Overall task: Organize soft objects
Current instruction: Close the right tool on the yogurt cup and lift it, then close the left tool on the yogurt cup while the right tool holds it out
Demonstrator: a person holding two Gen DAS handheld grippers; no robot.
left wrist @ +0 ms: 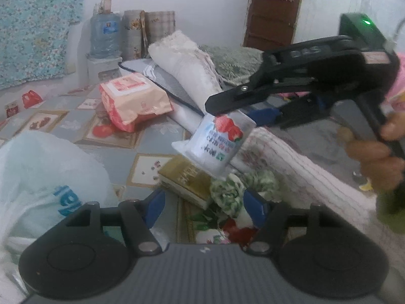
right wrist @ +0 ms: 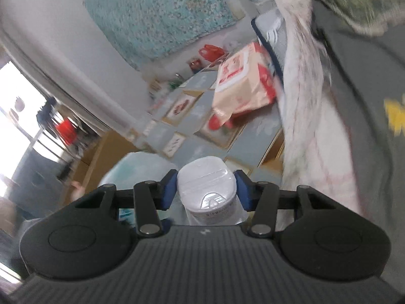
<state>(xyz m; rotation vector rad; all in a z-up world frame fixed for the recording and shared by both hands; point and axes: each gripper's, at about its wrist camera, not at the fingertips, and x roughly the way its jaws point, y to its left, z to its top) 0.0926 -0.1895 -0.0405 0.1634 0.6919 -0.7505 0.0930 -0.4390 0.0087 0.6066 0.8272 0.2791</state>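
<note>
Now your right hand-held gripper (right wrist: 205,190) pinches a tissue pack (left wrist: 215,143), its blue pads pressed on both sides, holding it in the air above the worktop (left wrist: 157,139). The pack is a soft white plastic block, rounded at the corners, printed with red strawberries. Your left hand-held gripper (left wrist: 202,206) stands spread, nothing between its pads. A crinkled white plastic bag (left wrist: 45,177) gapes at the left; what it holds is hidden. Nearby lie a peach wipes packet (left wrist: 133,98), a fringed white cloth (left wrist: 187,63) and a gold box (left wrist: 187,179).
</note>
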